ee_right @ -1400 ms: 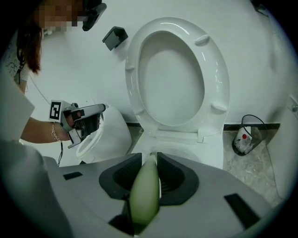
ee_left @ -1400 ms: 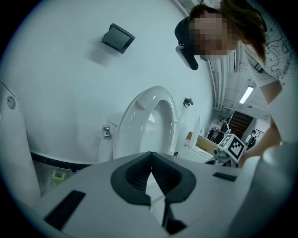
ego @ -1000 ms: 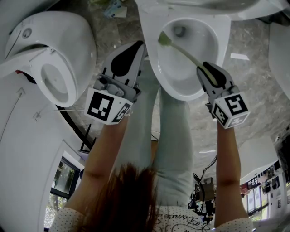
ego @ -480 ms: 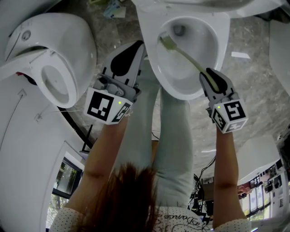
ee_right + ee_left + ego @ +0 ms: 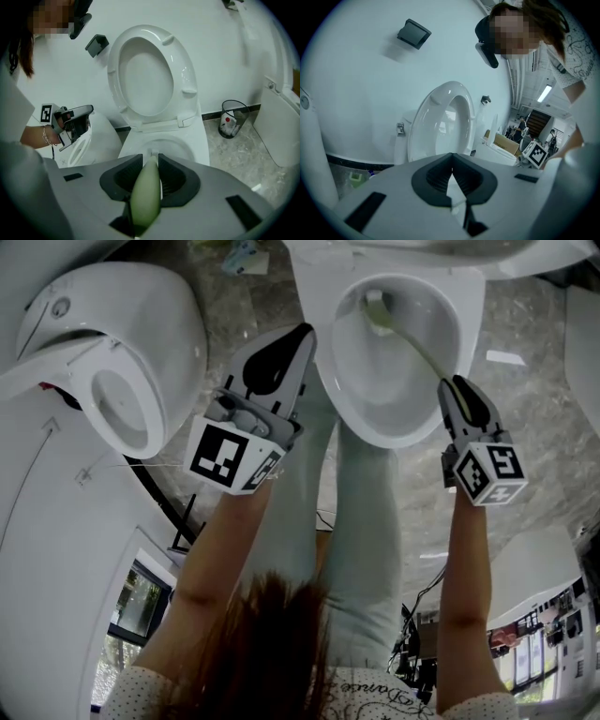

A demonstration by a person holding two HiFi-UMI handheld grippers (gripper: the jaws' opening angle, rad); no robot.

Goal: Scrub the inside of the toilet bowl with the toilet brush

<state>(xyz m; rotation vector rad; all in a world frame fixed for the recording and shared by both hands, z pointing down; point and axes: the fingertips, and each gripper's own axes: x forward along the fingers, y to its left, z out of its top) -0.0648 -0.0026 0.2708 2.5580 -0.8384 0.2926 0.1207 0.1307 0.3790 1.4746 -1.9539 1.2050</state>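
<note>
Reaching into the bowl [image 5: 389, 404], the brush [image 5: 146, 192] has its head [image 5: 378, 309] at the far end of the basin. Its thin shaft slants back over the right side of the rim to the right gripper [image 5: 457, 385]. That gripper's jaws are clamped on the pale green handle, which fills the gap between them in the right gripper view. The seat [image 5: 150, 75] stands raised against the white wall behind the bowl. The left gripper [image 5: 302, 336] hangs just outside the bowl's left rim, apart from it, its jaws closed tip to tip with nothing between them. The person's legs [image 5: 361, 521] in pale trousers stand in front of the bowl, between the two arms. A second toilet [image 5: 112, 343] sits well to the left. A wire bin [image 5: 233, 118] stands on the stone floor [image 5: 511, 324] to the bowl's right, by the wall.
</note>
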